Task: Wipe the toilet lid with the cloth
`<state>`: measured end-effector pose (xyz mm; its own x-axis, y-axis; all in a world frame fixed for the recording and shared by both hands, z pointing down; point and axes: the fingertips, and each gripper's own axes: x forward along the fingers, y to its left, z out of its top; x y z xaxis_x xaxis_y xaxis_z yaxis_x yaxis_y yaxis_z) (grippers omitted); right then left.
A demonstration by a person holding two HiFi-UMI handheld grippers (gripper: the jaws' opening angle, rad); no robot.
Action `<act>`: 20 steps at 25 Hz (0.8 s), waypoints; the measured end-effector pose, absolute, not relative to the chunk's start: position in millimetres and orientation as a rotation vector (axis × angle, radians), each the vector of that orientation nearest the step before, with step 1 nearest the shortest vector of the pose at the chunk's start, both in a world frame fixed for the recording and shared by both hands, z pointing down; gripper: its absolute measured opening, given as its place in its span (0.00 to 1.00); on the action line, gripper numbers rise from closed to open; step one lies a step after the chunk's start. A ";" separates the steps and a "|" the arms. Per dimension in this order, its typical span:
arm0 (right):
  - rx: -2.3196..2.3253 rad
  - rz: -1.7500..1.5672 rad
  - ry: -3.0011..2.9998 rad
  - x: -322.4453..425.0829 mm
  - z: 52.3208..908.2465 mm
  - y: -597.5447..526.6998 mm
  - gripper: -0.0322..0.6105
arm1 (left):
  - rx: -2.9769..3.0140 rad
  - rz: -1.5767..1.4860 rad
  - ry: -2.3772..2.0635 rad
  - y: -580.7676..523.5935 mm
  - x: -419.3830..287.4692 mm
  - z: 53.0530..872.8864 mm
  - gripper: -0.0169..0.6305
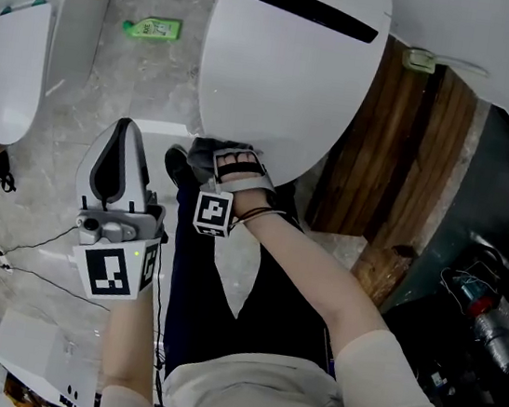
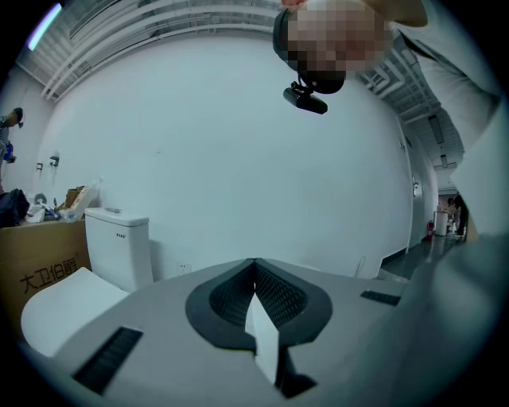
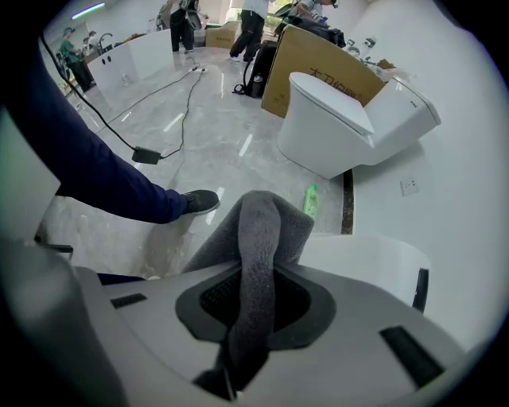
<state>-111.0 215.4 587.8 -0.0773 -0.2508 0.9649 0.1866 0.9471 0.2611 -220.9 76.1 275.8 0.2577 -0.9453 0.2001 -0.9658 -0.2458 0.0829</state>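
Cloth (image 3: 256,238), one, grey, clenched in right tongs (image 1: 230,166) at toilet lid (image 1: 290,81) edge, left tongs (image 2: 254,274) closed, empty

2 toilets show in the head view: 1 with its toilet lid (image 1: 292,71) at upper centre, and 1 second toilet (image 1: 10,69) at the upper left edge. There are 2 grippers, the left gripper (image 1: 125,129) at lower left and the right gripper (image 1: 231,155) at centre, each with 1 marker cube (image 1: 113,272), so 2 cubes. 1 grey cloth (image 1: 203,155) sits at centre. 1 green bottle (image 1: 152,28) lies at upper left. 1 dark shoe (image 1: 178,166) shows at centre. In the right gripper view, 1 large cardboard box (image 3: 318,60) stands at the top, and at least 3 people (image 3: 253,20) stand along the top edge, too small to count exactly.
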 end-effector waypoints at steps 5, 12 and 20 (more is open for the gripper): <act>0.043 -0.317 -1.704 -111.1 574.5 198.5 0.15 | 2.326 0.150 -1.799 74.6 -221.4 278.0 0.05; 0.342 -0.451 -1.735 -111.7 519.0 45.5 0.15 | 2.298 0.148 -1.809 64.0 -233.8 285.8 0.05; 0.538 -0.704 -1.660 -122.6 474.3 -125.9 0.15 | 2.222 0.171 -1.856 44.7 -260.8 294.6 0.05</act>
